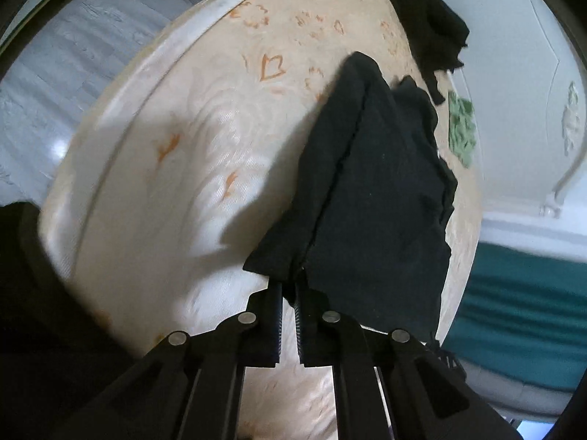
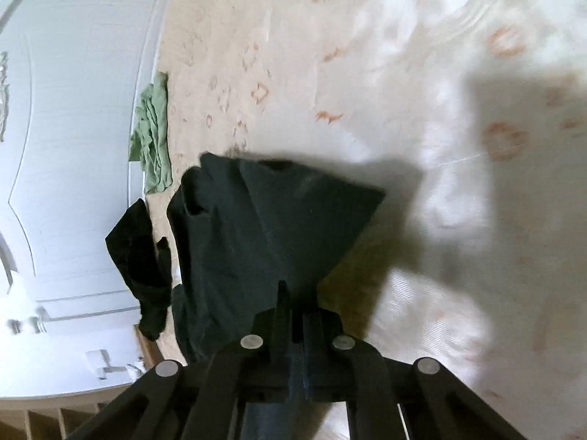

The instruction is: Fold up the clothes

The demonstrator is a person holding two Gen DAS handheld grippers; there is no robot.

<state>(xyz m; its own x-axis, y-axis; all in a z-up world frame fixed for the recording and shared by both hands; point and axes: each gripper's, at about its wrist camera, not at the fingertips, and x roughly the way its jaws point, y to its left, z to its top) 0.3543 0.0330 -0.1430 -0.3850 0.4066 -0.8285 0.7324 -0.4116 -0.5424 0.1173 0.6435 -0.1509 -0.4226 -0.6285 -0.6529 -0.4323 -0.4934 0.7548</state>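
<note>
Both tools clenched on the same dark garment (image 1: 374,183), one corner each; left tool (image 1: 288,286) pinching a bunched corner at its tips, cloth fanning away toward 12 to 1 o'clock in the left wrist view and hanging over the mattress (image 1: 176,154); right tool (image 2: 295,315) pinching another corner, dark garment (image 2: 256,227) spreading from the tips toward 11 o'clock in the right wrist view, with its far folded edge running from 10 toward 2 o'clock above the mattress (image 2: 403,73)

Long axis of the cloth: straight ahead of each tool, from the pinched corner out to the far edge; most of the fabric off to the right of the left tool and to the left of the right tool, so stretched between the two

Neither hand nearer, judged from equal grips at the hem; coming move likely a carry of both corners forward to the far edge, needing the pair level and the edge taut

Beyond the far edge: another black garment (image 1: 425,18) at 1 o'clock and a crumpled green garment (image 2: 152,135) at 10 o'clock in the right wrist view, both near the mattress border and apart from the held cloth; some sag or slip possible if one corner leads
</note>
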